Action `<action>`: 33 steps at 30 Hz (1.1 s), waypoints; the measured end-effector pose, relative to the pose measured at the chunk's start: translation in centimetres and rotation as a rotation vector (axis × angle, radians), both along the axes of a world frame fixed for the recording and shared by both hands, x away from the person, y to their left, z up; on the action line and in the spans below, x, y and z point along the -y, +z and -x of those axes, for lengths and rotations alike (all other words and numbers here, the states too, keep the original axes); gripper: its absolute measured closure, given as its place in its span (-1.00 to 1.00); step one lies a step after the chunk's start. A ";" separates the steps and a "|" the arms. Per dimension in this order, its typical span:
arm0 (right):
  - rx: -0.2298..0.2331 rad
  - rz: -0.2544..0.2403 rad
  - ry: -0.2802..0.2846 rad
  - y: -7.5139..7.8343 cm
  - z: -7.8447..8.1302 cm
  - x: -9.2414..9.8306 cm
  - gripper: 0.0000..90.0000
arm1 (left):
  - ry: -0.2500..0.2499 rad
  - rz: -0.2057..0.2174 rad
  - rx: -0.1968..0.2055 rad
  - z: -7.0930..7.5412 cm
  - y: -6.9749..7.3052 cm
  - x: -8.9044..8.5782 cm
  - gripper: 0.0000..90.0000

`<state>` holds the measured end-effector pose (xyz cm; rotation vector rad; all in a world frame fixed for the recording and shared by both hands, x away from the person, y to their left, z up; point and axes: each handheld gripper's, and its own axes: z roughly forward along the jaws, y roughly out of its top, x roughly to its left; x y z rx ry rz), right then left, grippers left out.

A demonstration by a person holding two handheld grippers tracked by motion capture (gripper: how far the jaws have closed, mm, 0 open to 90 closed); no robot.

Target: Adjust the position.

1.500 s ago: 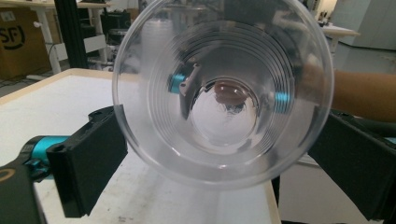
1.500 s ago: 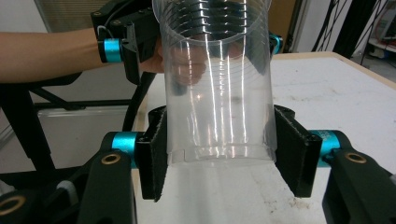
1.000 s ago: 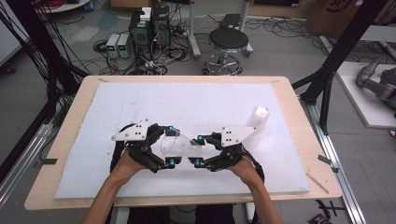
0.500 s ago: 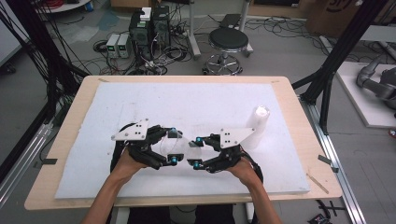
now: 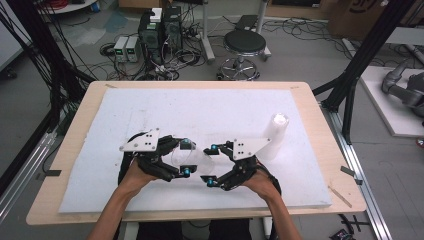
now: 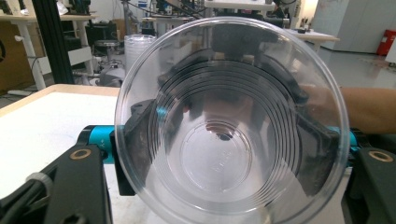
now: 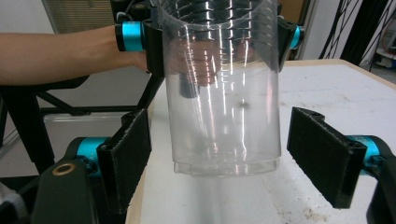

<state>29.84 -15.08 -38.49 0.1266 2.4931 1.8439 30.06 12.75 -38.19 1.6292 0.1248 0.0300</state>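
Two hand-held grippers are trading one clear plastic cup (image 5: 196, 161) above the worktop (image 5: 210, 112): the left hand-held gripper (image 6: 231, 140) is clamping its rim, while the right hand-held gripper (image 7: 219, 154) has just been opening, pads (image 7: 322, 161) now clear of the cup.

A white board (image 5: 150, 115) covers most of a wooden table (image 5: 320, 130). A stack of clear cups (image 5: 276, 134) stands on the board's right part. Beyond the table's far edge, a black stool (image 5: 244, 46) and computer boxes (image 5: 159, 31) sit among floor cables.
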 end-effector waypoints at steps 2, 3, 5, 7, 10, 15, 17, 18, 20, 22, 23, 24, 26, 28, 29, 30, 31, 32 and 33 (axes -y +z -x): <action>0.006 -0.004 -0.009 0.0 -0.1 0.0 -0.50 | -0.001 0.003 0.000 0.0 0.0 0.0 -0.30; 0.000 -0.003 -0.007 0.1 0.0 0.1 -0.50 | 0.001 0.002 0.000 0.0 0.0 -0.1 -0.30; -0.001 -0.004 -0.014 0.1 0.0 0.1 -0.50 | -0.001 0.002 0.001 0.0 0.0 -0.1 -0.30; 0.001 -0.001 -0.014 0.1 -0.1 0.2 -0.50 | 0.000 0.000 0.002 0.0 0.1 -0.1 -0.29; 0.000 -0.004 -0.020 0.1 0.0 0.3 -0.50 | 0.004 -0.010 0.003 0.0 0.1 -0.2 -0.29; -0.001 0.008 -0.042 0.1 0.3 0.5 -0.55 | 0.028 -0.075 0.009 -0.2 0.4 -0.5 -0.29; -0.002 0.020 -0.067 -0.1 0.3 0.7 -0.56 | 0.050 -0.145 0.011 -0.6 0.9 -0.6 -0.29; -0.007 0.026 -0.091 -0.3 0.4 0.9 -0.57 | 0.053 -0.168 0.013 -0.7 1.0 -0.7 -0.29; -0.013 0.029 -0.122 -0.5 0.4 1.2 -0.58 | 0.063 -0.226 0.019 -1.0 1.4 -0.7 -0.29; -0.020 0.042 -0.166 -0.8 0.5 1.6 -0.58 | 0.068 -0.277 0.022 -1.3 1.8 -0.7 -0.29; -0.022 0.049 -0.181 -1.0 0.5 1.8 -0.58 | 0.073 -0.300 0.019 -1.4 1.9 -0.7 -0.29; -0.023 0.054 -0.200 -1.1 0.5 2.1 -0.58 | 0.074 -0.332 0.025 -1.6 2.1 -0.7 -0.29; -0.028 0.053 -0.231 -1.4 0.6 2.6 -0.58 | 0.075 -0.387 0.033 -2.0 2.3 -0.6 -0.29; -0.030 0.064 -0.279 -1.7 0.6 3.2 -0.58 | 0.077 -0.434 0.030 -2.3 2.5 -0.4 -0.29; -0.030 0.066 -0.298 -1.8 0.6 3.4 -0.58 | 0.075 -0.466 0.029 -2.6 2.6 -0.4 -0.29; -0.036 0.069 -0.324 -2.0 0.7 3.8 -0.58 | 0.074 -0.490 0.029 -2.7 2.7 -0.4 -0.29; -0.040 0.073 -0.342 -2.1 0.7 4.0 -0.58 | 0.075 -0.516 0.028 -2.9 2.8 -0.4 -0.29; -0.040 0.076 -0.363 -2.3 0.7 4.3 -0.58 | 0.074 -0.532 0.021 -3.1 2.8 -0.4 -0.29; -0.054 0.086 -0.374 -2.5 0.8 4.5 -0.58 | 0.079 -0.547 0.016 -3.4 2.9 -0.4 -0.29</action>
